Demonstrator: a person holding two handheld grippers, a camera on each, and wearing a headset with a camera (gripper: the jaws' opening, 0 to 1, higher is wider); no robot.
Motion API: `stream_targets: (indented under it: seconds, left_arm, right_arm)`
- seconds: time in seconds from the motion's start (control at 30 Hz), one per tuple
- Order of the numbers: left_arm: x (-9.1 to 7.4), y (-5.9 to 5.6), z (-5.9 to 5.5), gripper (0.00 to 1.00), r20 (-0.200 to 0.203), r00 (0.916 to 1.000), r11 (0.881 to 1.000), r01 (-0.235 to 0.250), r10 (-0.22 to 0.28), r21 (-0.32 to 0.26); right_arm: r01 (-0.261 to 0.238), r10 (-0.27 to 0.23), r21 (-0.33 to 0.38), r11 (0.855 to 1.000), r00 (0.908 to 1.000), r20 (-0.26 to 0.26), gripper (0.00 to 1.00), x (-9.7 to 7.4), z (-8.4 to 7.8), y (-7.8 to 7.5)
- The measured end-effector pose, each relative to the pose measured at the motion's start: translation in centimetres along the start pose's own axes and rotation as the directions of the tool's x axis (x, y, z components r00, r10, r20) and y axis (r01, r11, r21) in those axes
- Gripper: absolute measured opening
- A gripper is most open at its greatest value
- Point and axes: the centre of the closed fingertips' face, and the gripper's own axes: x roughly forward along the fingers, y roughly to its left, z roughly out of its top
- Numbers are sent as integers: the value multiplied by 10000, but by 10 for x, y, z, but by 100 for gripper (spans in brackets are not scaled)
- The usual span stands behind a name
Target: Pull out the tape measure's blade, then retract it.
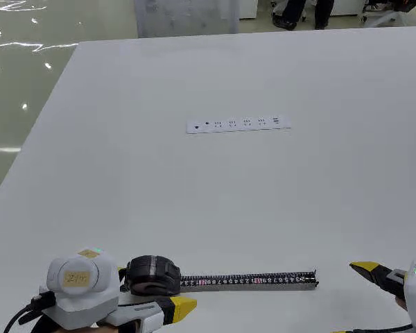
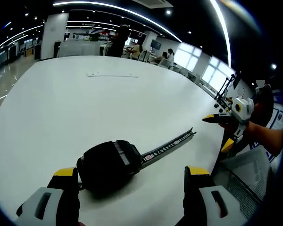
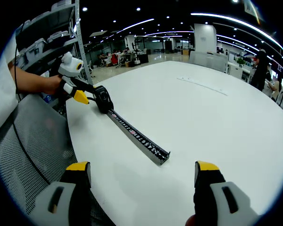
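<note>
While the tape [image 1: 151, 275] sits near the table's [image 1: 263, 201] near left edge, my left gripper [image 2: 131, 172] stands wide open around its black case, which may touch one jaw; I cannot tell. The blade [image 1: 249, 280] lies flat, drawn out rightward. My right gripper [image 3: 142, 165] also gapes, near the blade's tip but apart from it.

White housings and black jaws tipped in yellow are seen on the left gripper [image 2: 131, 172] and right gripper [image 3: 141, 165]. A black cable [image 1: 19, 318] is attached to the left one, and a yellow label [image 1: 76, 278], possibly handwritten, is stuck on it.
</note>
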Motion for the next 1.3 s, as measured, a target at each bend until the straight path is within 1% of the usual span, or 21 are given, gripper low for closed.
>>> stream_targets:
  seconds: [0.07, 0.17, 0.3, 0.37, 0.47, 0.5, 0.63, 0.7, 0.8, 0.9, 0.97, 1.1, 1.17, 1.2, 1.23, 1.3]
  left_arm:
    - [0, 0, 1, 89, 63, 10000, 10000, -43, 44, -69]
    - [2, 2, 2, 88, 241, 9994, 9988, -224, 234, -435]
    - [3, 2, 4, 88, 366, 9984, 9966, -408, 436, -720]
    - [3, 4, 5, 87, 450, 9974, 9939, -514, 560, -973]
    - [4, 6, 5, 86, 501, 9963, 9920, -634, 692, -1095]
    - [4, 6, 6, 86, 578, 9956, 9897, -664, 742, -1268]
    - [4, 7, 7, 85, 723, 9929, 9854, -823, 939, -1493]
    - [5, 8, 8, 85, 840, 9903, 9803, -946, 1105, -1734]
    - [6, 10, 8, 83, 913, 9865, 9768, -1184, 1362, -1783]
    - [6, 11, 9, 82, 995, 9833, 9741, -1322, 1522, -1837]
    - [5, 12, 9, 80, 1060, 9797, 9707, -1479, 1699, -1895]
    - [7, 13, 8, 79, 1053, 9764, 9692, -1678, 1886, -1802]
    - [7, 14, 8, 79, 1071, 9740, 9657, -1768, 1994, -1901]
    - [7, 15, 8, 78, 1048, 9727, 9645, -1847, 2068, -1889]
    - [7, 15, 9, 78, 1097, 9707, 9609, -1886, 2137, -2028]
    - [8, 16, 9, 77, 1071, 9696, 9603, -1961, 2202, -1986]
  right_arm:
    - [-10, 10, -11, 10000, 10000, -19, 92, 1, -1, 0]
    - [-35, 34, -61, 10000, 10000, -61, 92, 3, -2, 0]
    - [-81, 80, -70, 9999, 9999, -76, 91, 4, -2, -1]
    - [-117, 116, -84, 9999, 9999, -95, 91, 6, -3, -2]
    - [-138, 137, -114, 9998, 9999, -100, 91, 8, -2, -3]
    - [-150, 149, -104, 9998, 9998, -100, 91, 9, -1, -4]
    - [-214, 211, -131, 9997, 9997, -158, 89, 11, -2, -4]
    - [-261, 260, -78, 9996, 9996, -91, 88, 12, -1, -4]
    - [-280, 280, -49, 9996, 9996, -82, 88, 15, -2, -5]
    - [-328, 327, -103, 9994, 9994, -69, 87, 16, 0, -4]
    - [-349, 348, -120, 9993, 9994, -55, 87, 17, 0, -5]
    - [-418, 418, -181, 9990, 9991, -8, 85, 20, 3, -7]
    - [-429, 430, -208, 9989, 9991, 68, 83, 22, 4, -9]
    - [-439, 441, -238, 9988, 9990, 86, 81, 23, 5, -10]
    - [-457, 459, -255, 9986, 9989, 98, 80, 24, 5, -11]
    - [-488, 490, -275, 9984, 9988, 93, 80, 26, 6, -12]
